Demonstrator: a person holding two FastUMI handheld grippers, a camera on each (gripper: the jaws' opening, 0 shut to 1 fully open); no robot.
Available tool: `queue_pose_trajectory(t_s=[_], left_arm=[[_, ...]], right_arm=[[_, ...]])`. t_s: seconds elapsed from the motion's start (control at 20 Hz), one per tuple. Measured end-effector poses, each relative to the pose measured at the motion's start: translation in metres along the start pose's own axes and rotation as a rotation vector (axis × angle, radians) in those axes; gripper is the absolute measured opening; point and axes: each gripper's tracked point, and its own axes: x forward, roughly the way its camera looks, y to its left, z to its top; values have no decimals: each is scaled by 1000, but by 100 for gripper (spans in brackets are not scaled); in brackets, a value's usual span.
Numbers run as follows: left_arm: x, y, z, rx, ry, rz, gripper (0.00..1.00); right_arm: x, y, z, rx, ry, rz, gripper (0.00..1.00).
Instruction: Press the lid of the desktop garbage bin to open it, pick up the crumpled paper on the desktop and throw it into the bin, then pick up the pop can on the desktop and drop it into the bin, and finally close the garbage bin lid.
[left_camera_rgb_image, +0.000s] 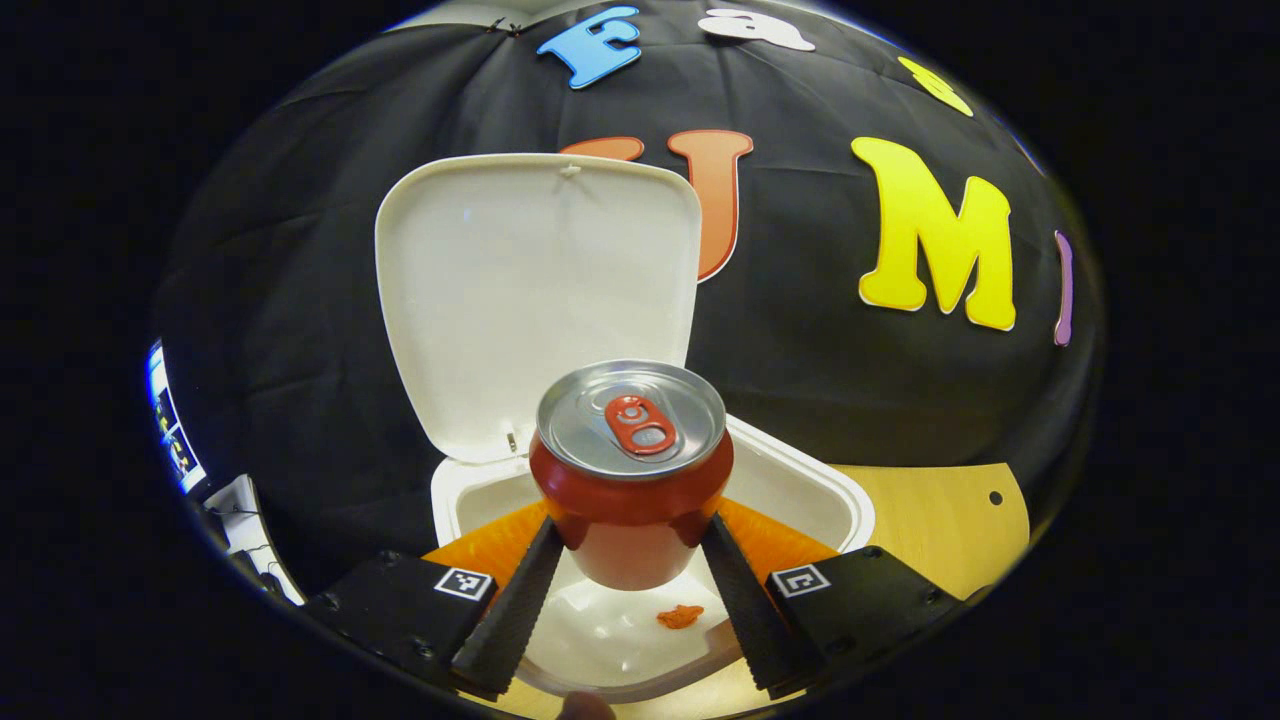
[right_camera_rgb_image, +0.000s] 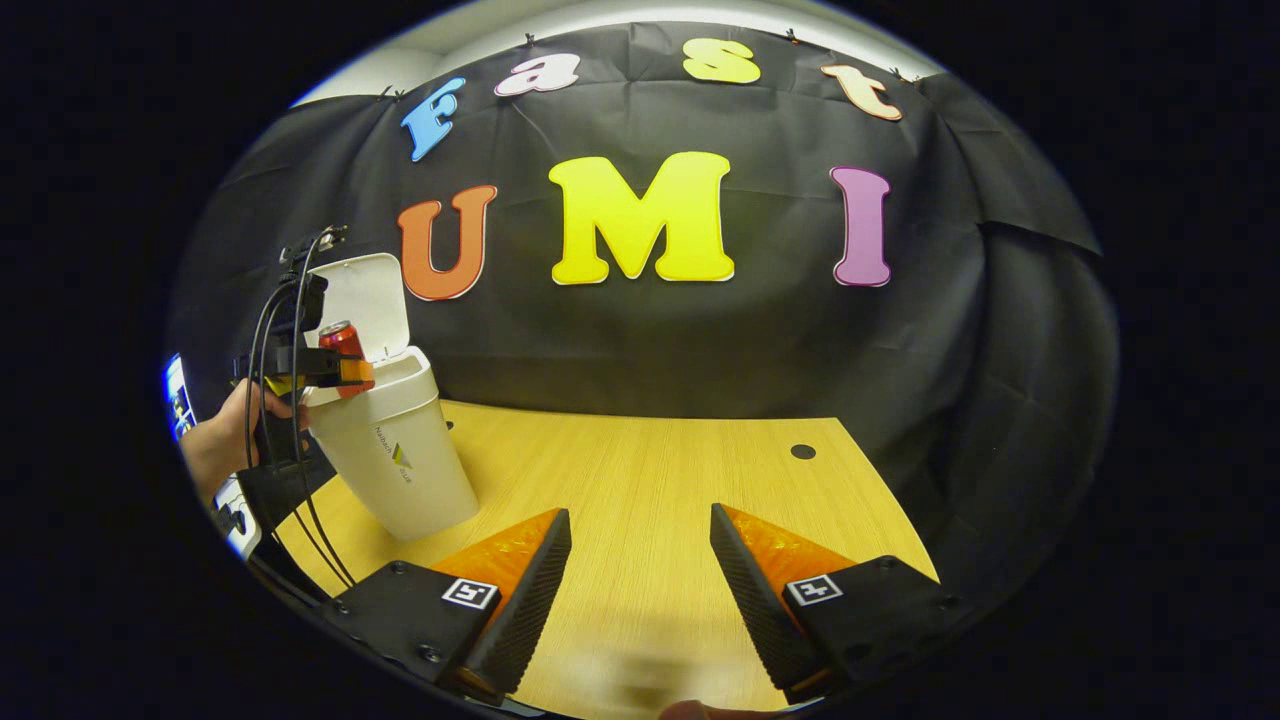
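In the left gripper view, the left tongs (left_camera_rgb_image: 632, 580) grasp the pop can (left_camera_rgb_image: 630, 470) by its lower body, both fingers pressed against its sides. The can stands upright with its silver top and red pull tab facing the camera, held directly above the open mouth of the garbage bin (left_camera_rgb_image: 810, 490). Below the can, the bin's white inside shows with a small orange scrap (left_camera_rgb_image: 680, 616) lying in it. Behind the can the lid (left_camera_rgb_image: 540, 290) stands raised, tilted back on its hinge.

In the right gripper view, the right tongs (right_camera_rgb_image: 640, 570) are released, fingers spread wide with nothing between them, hovering over the bare wooden worktop (right_camera_rgb_image: 650, 470). Farther off to the left stands the bin (right_camera_rgb_image: 400, 460), lid (right_camera_rgb_image: 370, 300) up, with the can (right_camera_rgb_image: 343, 345) held over its rim by the other tongs (right_camera_rgb_image: 335, 372); a hand (right_camera_rgb_image: 225, 440) grips that tool's handle.
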Motion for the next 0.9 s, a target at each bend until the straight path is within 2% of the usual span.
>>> queue_pose_trajectory(t_s=[0.25, 0.45, 0.8, 0.9], left_arm=[[2, -1, 1, 17, 2, 21, 87], [-1, -3, 0, 5, 10, 7, 88], [-40, -11, 32, -39, -118, 60, 90], [-51, -15, 48, -42, -164, 83, 96]], right_arm=[[5, 9, 1, -11, 2, 14, 89], [7, 8, 3, -14, -3, 19, 89], [9, 11, 5, -14, -9, 48, 89], [7, 12, 6, -23, -8, 66, 89]])
